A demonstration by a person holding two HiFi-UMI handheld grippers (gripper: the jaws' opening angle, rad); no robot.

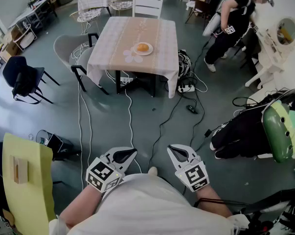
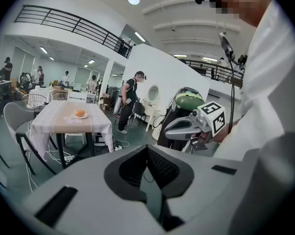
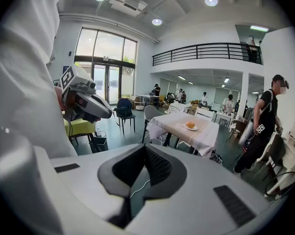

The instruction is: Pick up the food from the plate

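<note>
An orange bun-like food (image 1: 142, 47) lies on a white plate (image 1: 149, 51) on the table (image 1: 118, 38) with a pale cloth, far ahead across the room. The food (image 2: 79, 113) shows small in the left gripper view, and the food (image 3: 190, 125) again in the right gripper view. My left gripper (image 1: 131, 153) and right gripper (image 1: 172, 150) are held close to my body, both shut and empty, a long way from the table. Each sees the other: the right gripper (image 2: 168, 129) and the left gripper (image 3: 108, 114).
Cables (image 1: 129, 112) trail over the grey floor between me and the table. A yellow chair (image 1: 25, 180) stands at my left, a dark chair (image 1: 22, 77) further left, bags and a green helmet (image 1: 279, 129) at my right. A person (image 1: 230, 23) bends beyond the table.
</note>
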